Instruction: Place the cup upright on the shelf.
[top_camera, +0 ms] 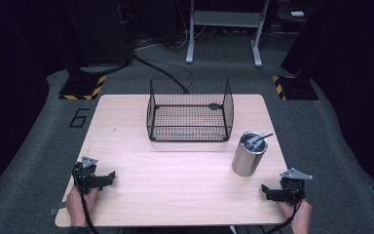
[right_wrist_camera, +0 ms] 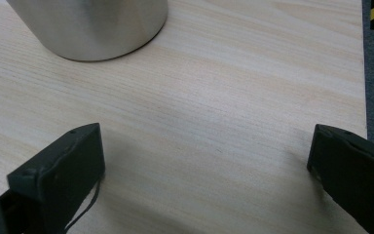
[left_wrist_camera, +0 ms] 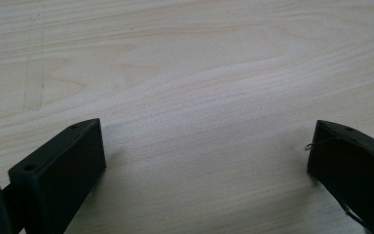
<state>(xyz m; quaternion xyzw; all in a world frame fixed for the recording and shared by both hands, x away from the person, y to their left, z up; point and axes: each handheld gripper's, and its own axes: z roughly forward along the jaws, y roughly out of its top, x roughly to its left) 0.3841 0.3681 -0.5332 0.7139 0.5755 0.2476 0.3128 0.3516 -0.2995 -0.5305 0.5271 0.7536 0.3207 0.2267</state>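
A dark figure "6" (top_camera: 80, 117) is marked on the grey floor (top_camera: 39, 146), just left of the desk (top_camera: 126, 146).

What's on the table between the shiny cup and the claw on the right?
Nothing: in the right gripper view, bare wooden table lies between the right gripper and the metal cup.

One wooden table (top_camera: 175, 175). One black wire basket (top_camera: 190, 111). One steel cylindrical cup (top_camera: 248, 153), one dark utensil (top_camera: 259, 139) inside. Two handheld grippers: left gripper (top_camera: 111, 174), right gripper (top_camera: 264, 190). Two hands: left hand (top_camera: 79, 204), right hand (top_camera: 298, 214).
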